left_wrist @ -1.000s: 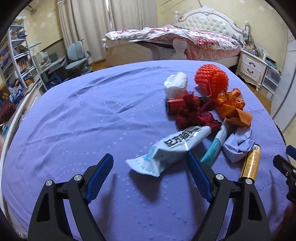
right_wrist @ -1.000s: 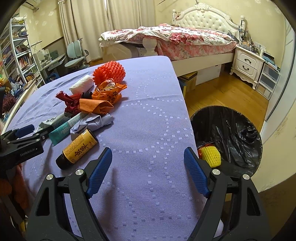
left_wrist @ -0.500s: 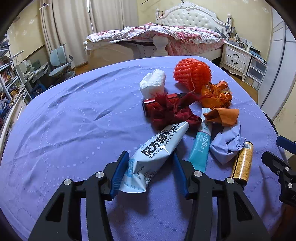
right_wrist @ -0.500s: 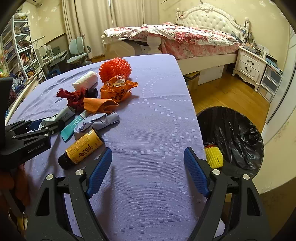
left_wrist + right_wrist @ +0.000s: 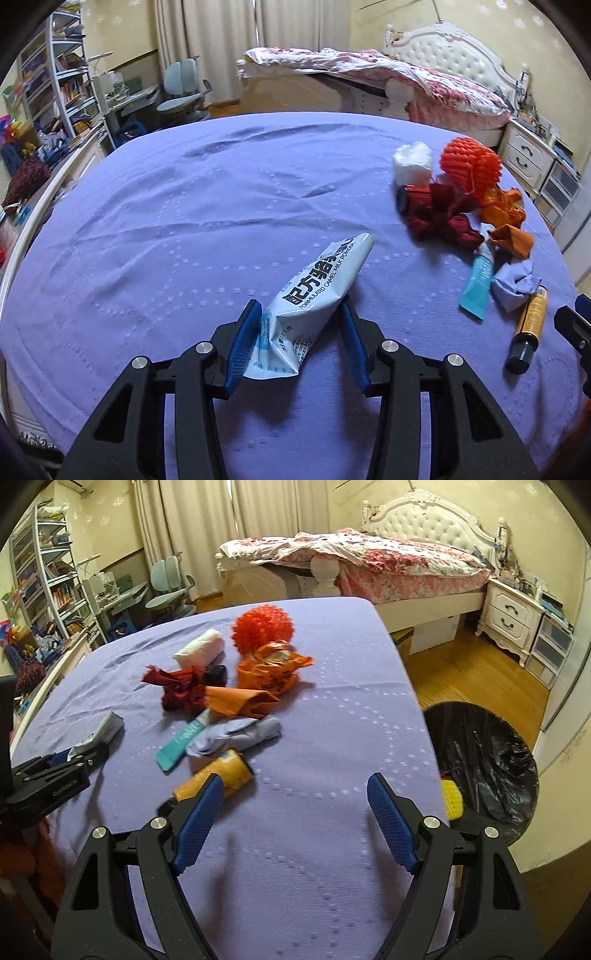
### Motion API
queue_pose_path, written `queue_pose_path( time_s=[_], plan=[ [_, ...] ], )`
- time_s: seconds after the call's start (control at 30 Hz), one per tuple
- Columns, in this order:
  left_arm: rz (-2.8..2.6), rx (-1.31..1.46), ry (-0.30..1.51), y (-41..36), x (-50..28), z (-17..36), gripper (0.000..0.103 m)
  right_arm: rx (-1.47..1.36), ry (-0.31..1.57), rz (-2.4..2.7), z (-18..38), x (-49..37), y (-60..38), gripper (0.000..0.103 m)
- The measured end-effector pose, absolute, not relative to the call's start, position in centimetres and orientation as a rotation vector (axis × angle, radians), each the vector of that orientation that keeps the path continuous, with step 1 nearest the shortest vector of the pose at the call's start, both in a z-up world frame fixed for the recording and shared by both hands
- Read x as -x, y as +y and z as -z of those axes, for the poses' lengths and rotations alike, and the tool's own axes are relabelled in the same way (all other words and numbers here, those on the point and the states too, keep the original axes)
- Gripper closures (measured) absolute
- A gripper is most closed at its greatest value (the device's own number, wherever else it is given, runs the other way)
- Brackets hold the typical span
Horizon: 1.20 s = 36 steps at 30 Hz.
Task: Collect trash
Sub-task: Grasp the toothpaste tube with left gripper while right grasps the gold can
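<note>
Left wrist: left gripper has just been closing and its pads now pinch the near end of one milk powder sachet, far end angled up off the purple cloth. Pile sits well apart at right: one white paper wad, one orange mesh ball, one red can, one dark red rag, two orange wrappers, one teal tube, one crumpled lilac paper, one yellow bottle. Tip of the other gripper shows at the right edge

Right wrist: right gripper spread wide, nothing between the pads, over bare cloth. Yellow bottle lies just past its left finger, partly hidden by it. Same pile beyond, one of each, two orange wrappers. Left gripper at far left with the sachet in it. One bin with black liner beside the bench edge at right, one yellow foam net inside

Room: bench covered by quilted purple cloth, wood floor, one bed with floral cover and white tufted headboard, one white nightstand, curtains, one chair, shelves at left
</note>
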<state>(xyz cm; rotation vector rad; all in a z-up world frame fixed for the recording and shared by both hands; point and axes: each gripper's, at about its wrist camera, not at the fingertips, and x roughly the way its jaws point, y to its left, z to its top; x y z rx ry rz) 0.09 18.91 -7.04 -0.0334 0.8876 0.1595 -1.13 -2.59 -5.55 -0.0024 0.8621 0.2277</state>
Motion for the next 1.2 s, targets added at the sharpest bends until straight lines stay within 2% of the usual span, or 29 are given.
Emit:
queue_pose_path(
  time_s=[0.23, 0.7, 0.77, 0.83, 1.0, 1.03, 1.2],
  plan=[
    [-0.158, 0.046, 0.885, 19.4, 0.2, 7.2, 0.058, 0.067, 0.896, -0.254, 6.1, 0.7, 0.7, 0.025],
    [-0.145, 0.051, 0.878, 19.7, 0.5, 7.3, 0.058, 0.064, 0.934, -0.202, 7.0, 0.6, -1.0, 0.026],
    [-0.143, 0.049, 0.880, 19.6, 0.4, 7.3, 0.058, 0.064, 0.927, -0.214, 7.0, 0.5, -0.8, 0.031],
    [-0.134, 0.043, 0.882, 19.5, 0.4, 7.3, 0.058, 0.066, 0.930, -0.221, 6.9, 0.3, -0.9, 0.048],
    [-0.120, 0.036, 0.890, 19.3, 0.1, 7.3, 0.049, 0.051, 0.923, -0.242, 6.8, 0.4, -1.3, 0.075],
    [-0.118, 0.037, 0.893, 19.3, 0.1, 7.3, 0.042, 0.044, 0.923, -0.245, 6.8, 0.4, -1.5, 0.078],
    [-0.098, 0.029, 0.904, 19.1, -0.1, 7.4, 0.041, 0.035, 0.918, -0.258, 6.8, 0.4, -1.8, 0.079]
  ],
)
